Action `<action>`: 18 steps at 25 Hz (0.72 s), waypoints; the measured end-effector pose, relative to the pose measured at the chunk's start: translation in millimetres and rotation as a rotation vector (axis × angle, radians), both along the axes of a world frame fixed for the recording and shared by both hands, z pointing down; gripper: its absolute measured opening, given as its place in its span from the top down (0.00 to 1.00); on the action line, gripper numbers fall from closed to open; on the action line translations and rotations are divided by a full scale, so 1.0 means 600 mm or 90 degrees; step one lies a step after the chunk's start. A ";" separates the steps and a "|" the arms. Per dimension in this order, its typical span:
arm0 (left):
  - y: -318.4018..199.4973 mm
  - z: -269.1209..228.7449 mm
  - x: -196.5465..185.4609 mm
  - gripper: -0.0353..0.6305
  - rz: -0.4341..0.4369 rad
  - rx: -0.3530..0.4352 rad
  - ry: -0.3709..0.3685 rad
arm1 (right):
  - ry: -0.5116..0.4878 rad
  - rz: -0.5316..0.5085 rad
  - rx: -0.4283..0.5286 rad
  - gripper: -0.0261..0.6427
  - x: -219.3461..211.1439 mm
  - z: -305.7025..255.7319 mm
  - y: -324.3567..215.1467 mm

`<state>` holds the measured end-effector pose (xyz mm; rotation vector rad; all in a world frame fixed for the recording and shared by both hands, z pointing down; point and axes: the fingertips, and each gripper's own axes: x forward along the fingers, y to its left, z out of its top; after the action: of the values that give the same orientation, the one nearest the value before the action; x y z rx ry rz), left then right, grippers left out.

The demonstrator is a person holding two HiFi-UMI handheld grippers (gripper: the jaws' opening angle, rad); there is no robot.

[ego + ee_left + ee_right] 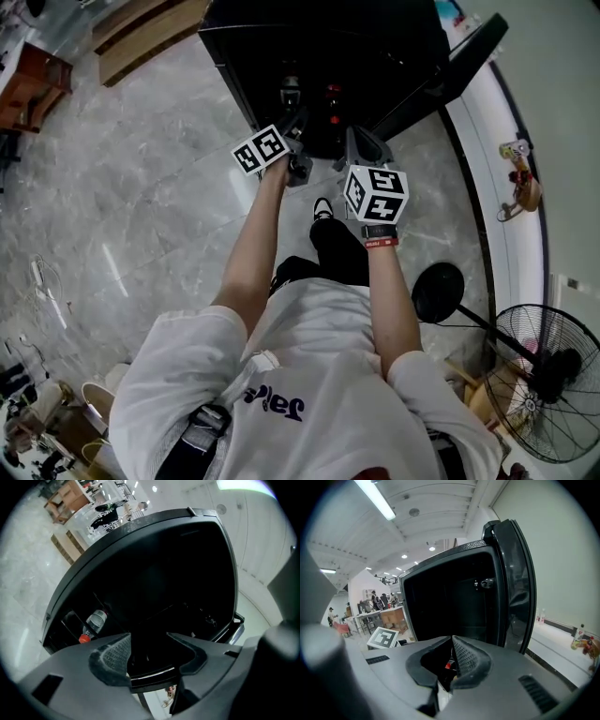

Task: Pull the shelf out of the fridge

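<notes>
A black fridge (328, 56) stands in front of me with its door (459, 66) swung open to the right. My left gripper (298, 131) is at the fridge's mouth. In the left gripper view it (149, 641) is open, with nothing touching its pads. Past them a shelf's pale front edge (152, 673) shows in the dark interior (154, 573). A clear bottle with a red cap (95, 622) lies inside at the left. My right gripper (361, 141) hangs beside the left one, a little nearer to me. Its fingertips meet in the right gripper view (452, 639), which faces the opening (450, 602) and door (518, 588).
A floor fan (548, 380) and a round black stand base (439, 291) are at my right. A white ledge with a small toy figure (520, 183) runs along the right wall. Wooden crates (141, 33) lie left of the fridge. Tables and people (375, 606) are far off.
</notes>
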<state>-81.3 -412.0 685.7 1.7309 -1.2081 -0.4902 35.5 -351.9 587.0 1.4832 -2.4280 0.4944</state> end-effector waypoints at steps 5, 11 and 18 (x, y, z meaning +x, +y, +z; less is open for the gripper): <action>-0.050 0.042 -0.010 0.59 -0.037 -0.006 0.070 | -0.002 0.011 -0.018 0.93 0.002 0.031 -0.023; -0.105 0.096 -0.009 0.56 -0.063 -0.033 0.149 | -0.003 0.020 -0.031 0.93 0.007 0.058 -0.050; -0.156 0.140 -0.009 0.56 -0.104 -0.059 0.239 | -0.007 0.018 -0.044 0.92 0.001 0.083 -0.072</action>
<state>-86.7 -505.8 769.9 1.3910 -1.0845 -0.8047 35.9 -395.4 636.5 1.4920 -2.3763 0.5886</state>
